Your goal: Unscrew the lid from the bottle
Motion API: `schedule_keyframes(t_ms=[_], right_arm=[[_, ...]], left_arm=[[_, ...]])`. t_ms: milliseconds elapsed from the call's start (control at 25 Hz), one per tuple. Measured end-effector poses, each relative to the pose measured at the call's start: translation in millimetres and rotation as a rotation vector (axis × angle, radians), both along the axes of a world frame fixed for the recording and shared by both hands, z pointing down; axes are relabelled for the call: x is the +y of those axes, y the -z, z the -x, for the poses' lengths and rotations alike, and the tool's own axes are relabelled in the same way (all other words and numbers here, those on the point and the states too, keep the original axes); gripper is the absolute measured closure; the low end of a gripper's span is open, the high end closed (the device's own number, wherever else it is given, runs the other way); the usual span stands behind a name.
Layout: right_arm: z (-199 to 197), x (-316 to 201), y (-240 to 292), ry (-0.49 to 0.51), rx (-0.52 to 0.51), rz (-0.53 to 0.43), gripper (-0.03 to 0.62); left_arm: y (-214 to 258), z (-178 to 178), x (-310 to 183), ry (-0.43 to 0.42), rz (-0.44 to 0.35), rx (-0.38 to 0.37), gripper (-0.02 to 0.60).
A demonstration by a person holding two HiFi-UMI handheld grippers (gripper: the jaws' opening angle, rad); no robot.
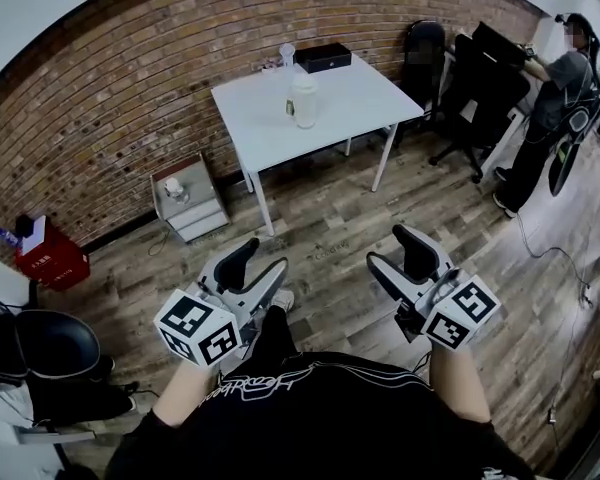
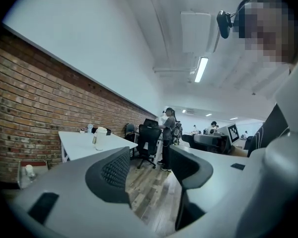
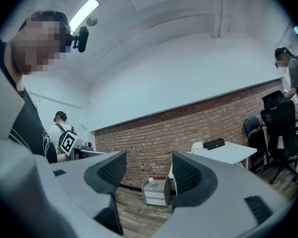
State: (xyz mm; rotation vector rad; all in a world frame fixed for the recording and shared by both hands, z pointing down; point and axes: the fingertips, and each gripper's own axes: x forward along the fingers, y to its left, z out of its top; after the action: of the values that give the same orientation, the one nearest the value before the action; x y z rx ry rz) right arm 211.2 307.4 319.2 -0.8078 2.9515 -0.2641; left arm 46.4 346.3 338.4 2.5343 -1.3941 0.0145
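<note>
Left tool (image 1: 263, 258) and right tool (image 1: 387, 246) are both half-open and empty, held over the wood floor (only the head view shows this). The white bottle (image 1: 304, 100), lid (image 1: 303, 77) on, contents unseen, stands upright on the desk (image 1: 355, 103), well apart from both. In the right gripper view, a drawer unit (image 3: 156, 191) shows between the jaws.

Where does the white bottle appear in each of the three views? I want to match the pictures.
Head view: the bottle stands on the white table, at upper centre.
Left gripper view: the bottle is far off, left of centre, a little below mid height.
Right gripper view: the bottle is small, right of centre, a little below mid height.
Shared landmark: the white table beside the brick wall.
</note>
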Motion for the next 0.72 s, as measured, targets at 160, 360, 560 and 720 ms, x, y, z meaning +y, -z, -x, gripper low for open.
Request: schedule_keyframes(t_ms=[160, 360, 560, 720], right_arm=[[26.5, -42.4, -7.7, -0.013, 0.019, 0.02, 0.307], [65.6, -109.0, -19.9, -0.045, 0.025, 0.051, 0.301], [103.8, -178.8, -37.1, -0.089, 0.043, 0.116, 0.301], [130.1, -236.6, -36.1, -0.128, 0.063, 0.139, 0.301]], left_arm=[[-13.0, 36.1, -35.2, 0.024, 0.029, 0.032, 0.287], [-30.6, 74.4, -100.0, -0.019, 0.069, 0.046, 0.273], [-48.3, 106.0, -185.5, -0.086, 0.115, 0.035, 0.272], [-58.9, 127.3, -257.1, -0.138, 0.135, -0.005, 0.264]])
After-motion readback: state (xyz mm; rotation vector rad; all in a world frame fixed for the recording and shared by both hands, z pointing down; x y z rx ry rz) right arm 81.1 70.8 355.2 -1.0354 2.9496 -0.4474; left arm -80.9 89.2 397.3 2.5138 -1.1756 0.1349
